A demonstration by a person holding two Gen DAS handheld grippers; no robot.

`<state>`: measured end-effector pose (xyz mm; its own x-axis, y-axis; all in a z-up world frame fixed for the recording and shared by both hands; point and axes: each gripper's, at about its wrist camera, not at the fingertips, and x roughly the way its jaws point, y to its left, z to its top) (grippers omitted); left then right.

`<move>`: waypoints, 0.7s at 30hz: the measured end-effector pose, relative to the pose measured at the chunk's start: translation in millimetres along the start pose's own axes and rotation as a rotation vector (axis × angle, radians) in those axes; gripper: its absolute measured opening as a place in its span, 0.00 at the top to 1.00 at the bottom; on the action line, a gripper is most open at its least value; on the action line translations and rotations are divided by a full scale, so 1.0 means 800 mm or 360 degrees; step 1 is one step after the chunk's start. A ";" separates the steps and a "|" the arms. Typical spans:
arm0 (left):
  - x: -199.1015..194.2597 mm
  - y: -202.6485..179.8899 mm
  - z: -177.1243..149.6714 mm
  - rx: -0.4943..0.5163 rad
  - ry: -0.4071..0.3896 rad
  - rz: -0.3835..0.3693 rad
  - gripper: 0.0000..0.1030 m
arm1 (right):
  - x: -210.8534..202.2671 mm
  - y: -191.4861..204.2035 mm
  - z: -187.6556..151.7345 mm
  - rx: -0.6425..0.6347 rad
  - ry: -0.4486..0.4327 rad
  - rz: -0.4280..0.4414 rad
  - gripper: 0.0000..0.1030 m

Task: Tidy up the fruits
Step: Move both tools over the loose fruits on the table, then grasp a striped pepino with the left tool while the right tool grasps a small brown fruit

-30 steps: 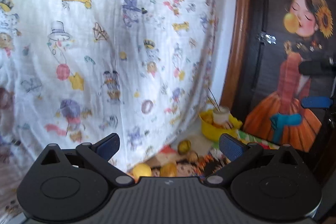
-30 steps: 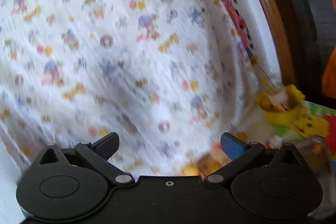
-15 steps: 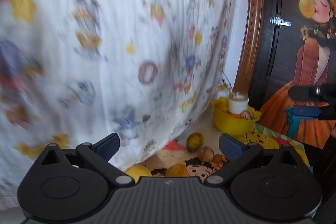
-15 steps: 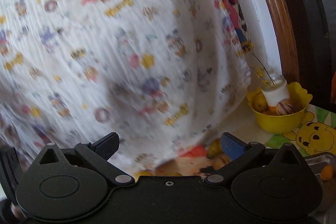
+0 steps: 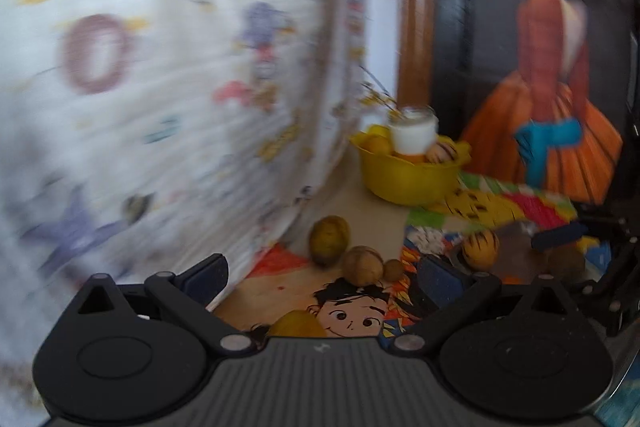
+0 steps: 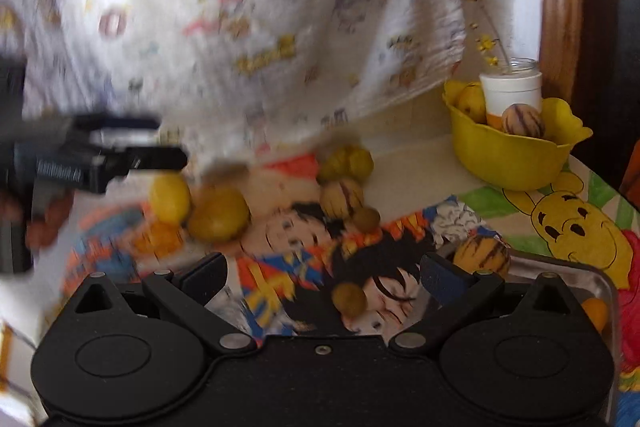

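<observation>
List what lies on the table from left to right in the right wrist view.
Left gripper → yellow lemon-like fruit → larger yellow fruit → small round brown fruit → striped fruit in the metal tray → yellow bowl → cartoon bear print.

We see a surface (image 6: pixel 416 163) covered with cartoon-print mats (image 6: pixel 560 223), and beyond the right jaws a yellow bowl (image 6: pixel 508 163) stands on it at the far right. Loose fruits lie ahead of the jaws: two yellow ones (image 6: pixel 170 197) touching at the left, a striped one (image 6: pixel 340 197) further ahead, a small round one (image 6: pixel 349 299) between the jaws. A metal tray (image 6: pixel 600 279) rests just right of them, holding a striped fruit (image 6: pixel 482 255).
</observation>
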<state>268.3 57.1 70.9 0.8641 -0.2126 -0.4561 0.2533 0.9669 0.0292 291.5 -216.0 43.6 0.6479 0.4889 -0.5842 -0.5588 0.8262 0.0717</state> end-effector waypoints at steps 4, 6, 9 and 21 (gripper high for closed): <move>0.024 -0.018 0.003 0.0177 0.0046 -0.0045 0.00 | 0.014 0.006 -0.009 -0.0153 0.0040 -0.0017 0.01; 0.038 -0.026 0.005 0.0231 0.0088 -0.0051 0.00 | 0.022 0.007 -0.013 -0.0203 0.0058 -0.0014 0.01; 0.061 -0.033 0.006 0.0272 0.0139 -0.0054 0.00 | 0.031 0.008 -0.017 -0.0263 0.0075 -0.0020 0.01; 0.129 -0.050 0.003 0.0543 0.0272 -0.0044 0.00 | 0.052 -0.002 -0.031 -0.0347 0.0103 -0.0010 0.07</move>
<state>348.6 -3.9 25.0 0.7774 -0.1836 -0.6016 0.4304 0.8527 0.2960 306.8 -204.0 -1.3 0.6208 0.4592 -0.6354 -0.6582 0.7456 -0.1042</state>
